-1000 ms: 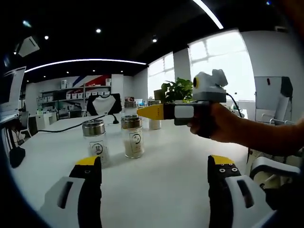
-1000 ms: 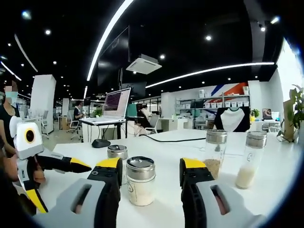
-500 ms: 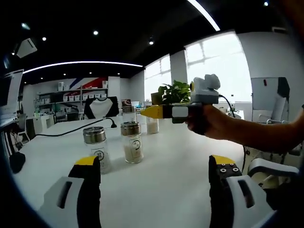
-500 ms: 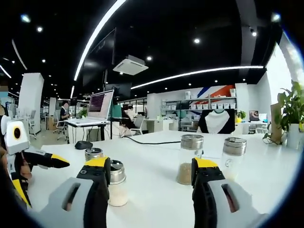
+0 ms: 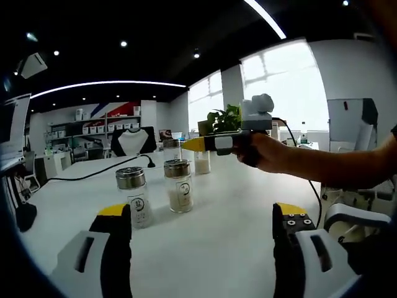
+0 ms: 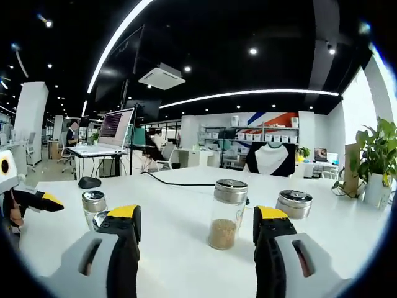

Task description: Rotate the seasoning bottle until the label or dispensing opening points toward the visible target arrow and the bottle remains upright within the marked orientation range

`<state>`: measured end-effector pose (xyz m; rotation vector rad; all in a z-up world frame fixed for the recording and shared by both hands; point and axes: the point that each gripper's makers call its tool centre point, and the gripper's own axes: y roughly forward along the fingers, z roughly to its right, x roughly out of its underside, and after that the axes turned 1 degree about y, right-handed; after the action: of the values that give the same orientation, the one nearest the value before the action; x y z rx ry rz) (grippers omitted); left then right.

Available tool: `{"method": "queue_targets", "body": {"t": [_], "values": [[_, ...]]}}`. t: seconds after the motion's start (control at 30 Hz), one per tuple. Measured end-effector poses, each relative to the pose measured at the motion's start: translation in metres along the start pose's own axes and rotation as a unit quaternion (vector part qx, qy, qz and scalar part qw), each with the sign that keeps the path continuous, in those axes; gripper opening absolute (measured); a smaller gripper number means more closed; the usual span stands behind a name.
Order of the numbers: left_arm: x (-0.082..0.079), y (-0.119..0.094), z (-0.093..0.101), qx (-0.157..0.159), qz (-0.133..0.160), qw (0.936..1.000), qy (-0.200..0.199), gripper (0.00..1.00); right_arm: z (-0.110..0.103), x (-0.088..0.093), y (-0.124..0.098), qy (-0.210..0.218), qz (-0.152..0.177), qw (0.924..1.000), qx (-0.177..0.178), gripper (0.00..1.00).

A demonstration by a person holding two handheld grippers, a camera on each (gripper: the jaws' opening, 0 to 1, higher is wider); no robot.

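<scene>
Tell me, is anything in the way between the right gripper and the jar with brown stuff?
Nothing visible. The right gripper is open, and the jar with brown stuff stands upright straight ahead between its jaws, with only bare white table before it.

Two bottles [image 5: 156, 194] stand side by side on the table [image 5: 217, 223].

potted plant [image 6: 376, 162], monitor [image 6: 115, 125], mouse [image 6: 90, 182], blk cable [image 6: 180, 184]

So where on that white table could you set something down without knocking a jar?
In the left gripper view, the white table is bare between the two labelled jars and the right tool, toward the near edge. In the right gripper view, bare table lies left of the brown-spice jar. It is crowded around the small jars at the left.
</scene>
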<state>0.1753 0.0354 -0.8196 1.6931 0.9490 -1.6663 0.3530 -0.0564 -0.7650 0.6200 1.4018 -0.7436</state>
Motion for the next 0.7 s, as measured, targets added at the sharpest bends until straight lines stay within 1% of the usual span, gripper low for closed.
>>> {"method": "queue_targets", "body": {"t": [0.1, 0.13, 0.23, 0.27, 0.33, 0.4, 0.43, 0.5, 0.57, 0.6, 0.63, 0.7], "values": [[-0.001, -0.001, -0.003, -0.005, 0.001, 1.0, 0.0, 0.99, 0.004, -0.001, 0.008, -0.015, -0.003, 0.9998, 0.008, 0.75], [-0.002, -0.002, -0.005, -0.009, 0.002, 0.9999, 0.007, 0.99, 0.005, -0.002, 0.011, -0.015, -0.004, 0.9998, 0.011, 0.74], [-0.003, -0.002, -0.005, -0.008, 0.0, 0.9998, 0.02, 1.0, 0.01, -0.004, 0.015, -0.02, 0.003, 0.9995, 0.025, 0.71], [-0.003, -0.002, -0.006, -0.012, -0.002, 0.9995, 0.029, 1.0, 0.014, -0.003, 0.02, -0.026, 0.001, 0.9992, 0.032, 0.71], [-0.002, -0.002, -0.005, -0.008, -0.007, 0.9991, 0.04, 0.99, 0.019, 0.0, 0.025, -0.022, -0.006, 0.999, 0.039, 0.71], [-0.002, -0.002, -0.005, -0.007, -0.008, 0.9992, 0.039, 0.99, 0.021, 0.001, 0.027, -0.015, -0.008, 0.999, 0.042, 0.71], [-0.004, -0.002, -0.004, -0.002, -0.004, 0.9992, 0.041, 0.99, 0.023, 0.002, 0.028, -0.011, -0.008, 0.9989, 0.045, 0.71], [-0.007, -0.003, -0.004, 0.002, 0.009, 0.9995, 0.031, 0.98, 0.025, 0.003, 0.031, -0.008, -0.008, 0.9988, 0.048, 0.7], [-0.006, -0.003, -0.006, 0.002, 0.008, 0.9997, 0.023, 0.97, 0.027, 0.005, 0.034, -0.009, -0.011, 0.9987, 0.05, 0.7], [-0.006, -0.003, -0.007, 0.002, 0.007, 0.9997, 0.023, 0.97, 0.027, 0.005, 0.035, -0.009, -0.012, 0.9986, 0.051, 0.7], [-0.003, -0.003, -0.009, -0.001, -0.001, 0.9997, 0.023, 0.97, 0.029, 0.007, 0.037, -0.013, -0.014, 0.9984, 0.053, 0.7], [-0.003, -0.004, -0.011, -0.006, 0.0, 0.9996, 0.029, 0.96, 0.032, 0.009, 0.04, -0.014, -0.017, 0.9982, 0.055, 0.7]]}}
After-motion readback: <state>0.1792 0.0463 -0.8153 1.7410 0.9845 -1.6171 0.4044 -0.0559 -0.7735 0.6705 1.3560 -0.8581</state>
